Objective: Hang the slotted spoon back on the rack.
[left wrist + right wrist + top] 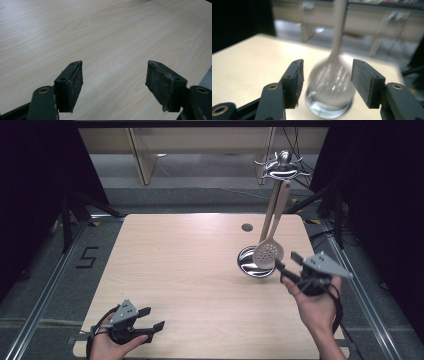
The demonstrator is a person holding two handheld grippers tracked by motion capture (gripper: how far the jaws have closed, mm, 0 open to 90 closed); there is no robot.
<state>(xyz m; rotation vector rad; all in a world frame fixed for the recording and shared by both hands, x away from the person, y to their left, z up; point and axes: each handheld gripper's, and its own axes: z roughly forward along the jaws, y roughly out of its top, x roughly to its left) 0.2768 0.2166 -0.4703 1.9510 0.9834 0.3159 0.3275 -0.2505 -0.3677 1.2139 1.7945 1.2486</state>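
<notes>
At the right side of the counter (165,265), the right tongs (286,264) are held raised in the person's right hand (316,306), jaws spread wide with nothing between the pads. In the right gripper view the open jaws frame a pale perforated spoon (332,82), blurred, hanging over a shiny round metal base (327,107). The spoon lies straight ahead of these tongs and just beyond the jaw tips; whether a pad already touches it cannot be told.

From the high view, the spoon (269,251) hangs from a metal utensil stand (283,165) together with a second pale utensil (270,210) beside it. The spoon's long axis runs steeply down from the hooked top of the stand, leaning a little toward the person, its round head lowest and just above the base dish (252,262). My reading is that any coming move turns on this: the head sits just to the left of the right tongs, so the right hand is by far the nearer, and the jaws would close across the head or the lower handle.

The left tongs (151,319) rest low at the near left corner in the left hand (107,345), well apart from the stand, also wide open and holding nothing; the left gripper view looks between their worn pads (75,85) over bare wood grain.

The counter is light wood with a small round grommet (247,227) near its far edge. Around it are grey floor, a marked numeral 5 (88,257) at the left, dark curtains, and pale furniture behind
</notes>
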